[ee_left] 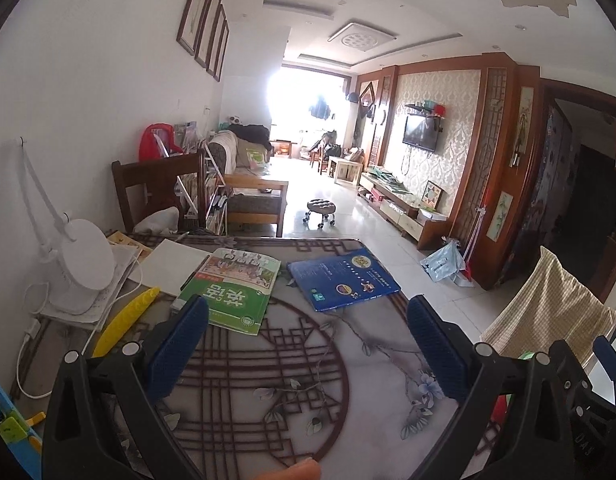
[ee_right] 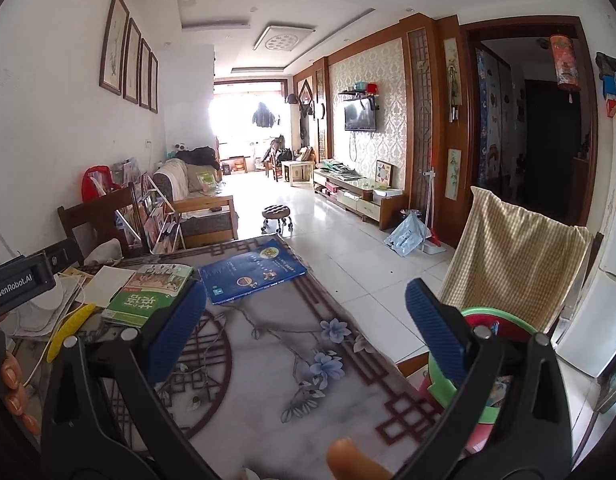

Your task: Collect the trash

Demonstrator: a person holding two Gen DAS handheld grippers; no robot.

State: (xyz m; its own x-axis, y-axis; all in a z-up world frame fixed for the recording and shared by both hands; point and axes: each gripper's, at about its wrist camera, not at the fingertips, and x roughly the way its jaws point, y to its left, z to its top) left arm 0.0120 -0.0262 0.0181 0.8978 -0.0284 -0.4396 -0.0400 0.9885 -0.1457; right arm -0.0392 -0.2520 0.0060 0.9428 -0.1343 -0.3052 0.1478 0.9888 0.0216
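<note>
Both grippers hover above a table (ee_left: 347, 360) covered with a flower-and-lattice patterned mat. My left gripper (ee_left: 308, 332) is open and empty, its blue pads wide apart. My right gripper (ee_right: 304, 320) is open and empty too. A round bin with a green rim and red inside (ee_right: 499, 324) sits past the table's right edge, just behind my right gripper's right finger (ee_right: 435, 328). On the table lie a green book (ee_left: 236, 284), a blue book (ee_left: 343, 276) and a yellow plastic strip (ee_left: 124, 320). I see no plain piece of trash on the mat.
A white desk lamp (ee_left: 80, 264) on papers stands at the table's left, with a white pad (ee_left: 172, 264) beside it. A chair with a checked cloth (ee_right: 507, 248) stands right of the table. A dark wooden chair (ee_left: 160, 188) is behind the table.
</note>
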